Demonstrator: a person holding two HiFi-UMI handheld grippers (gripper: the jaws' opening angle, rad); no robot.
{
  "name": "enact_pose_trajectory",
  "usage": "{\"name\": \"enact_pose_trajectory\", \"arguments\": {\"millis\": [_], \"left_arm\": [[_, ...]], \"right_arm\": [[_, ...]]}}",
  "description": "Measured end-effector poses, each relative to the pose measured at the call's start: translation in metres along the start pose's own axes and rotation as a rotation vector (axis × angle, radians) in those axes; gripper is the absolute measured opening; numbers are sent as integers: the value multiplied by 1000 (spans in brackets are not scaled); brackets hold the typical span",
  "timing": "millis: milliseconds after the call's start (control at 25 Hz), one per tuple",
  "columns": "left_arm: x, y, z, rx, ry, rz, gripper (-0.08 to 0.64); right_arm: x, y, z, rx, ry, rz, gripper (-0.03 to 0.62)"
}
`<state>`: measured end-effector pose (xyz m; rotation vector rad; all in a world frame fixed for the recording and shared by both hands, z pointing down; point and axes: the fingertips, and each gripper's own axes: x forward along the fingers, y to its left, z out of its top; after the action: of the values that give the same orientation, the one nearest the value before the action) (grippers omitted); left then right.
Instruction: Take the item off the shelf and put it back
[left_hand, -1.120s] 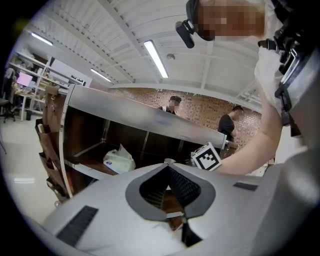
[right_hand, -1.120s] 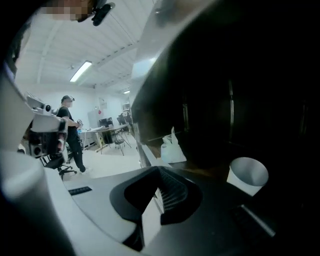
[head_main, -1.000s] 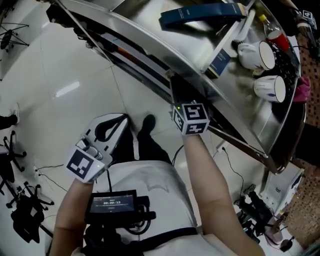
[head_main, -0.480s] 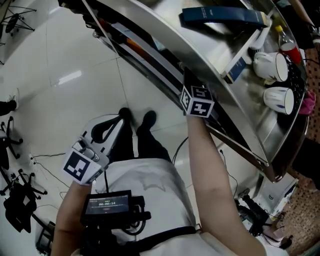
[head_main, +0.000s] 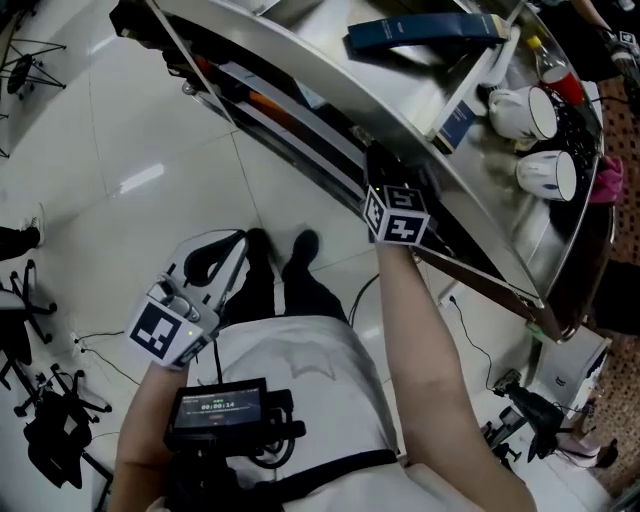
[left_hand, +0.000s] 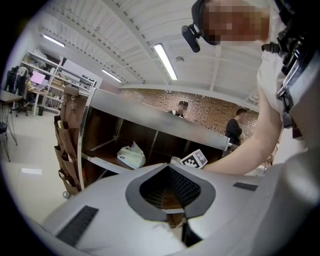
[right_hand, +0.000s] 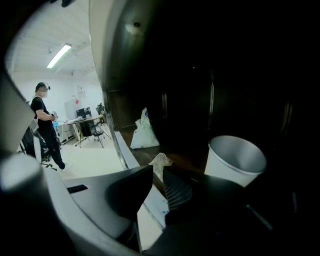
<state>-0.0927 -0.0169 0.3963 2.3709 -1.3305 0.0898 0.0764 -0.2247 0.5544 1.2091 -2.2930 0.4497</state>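
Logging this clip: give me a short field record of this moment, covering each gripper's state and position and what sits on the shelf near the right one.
left gripper: shut, empty, held low and away from the shelf
right gripper: reached into the shelf under the steel top, jaws opening, nothing gripped
straight ahead of right gripper: crumpled paper lying on the shelf board
to its right: white paper cup, upright, mouth up
farther back: white bag
item handled: cannot tell
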Motion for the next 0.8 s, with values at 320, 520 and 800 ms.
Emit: {"name": "enact_pose_trajectory", "arguments": {"millis": [320,520,800], "left_arm": [[-14,-6,15,47,-4,-127,8],[-9,-31,14,108,19,-244,8],[-1,-78,23,189,-2,-327,8]], "right_arm": [[-91,23,7,-18,-61,-47,16],[-160,51,21,9,-182,5,3],[-239,85,33,6,-324,151,3]]}}
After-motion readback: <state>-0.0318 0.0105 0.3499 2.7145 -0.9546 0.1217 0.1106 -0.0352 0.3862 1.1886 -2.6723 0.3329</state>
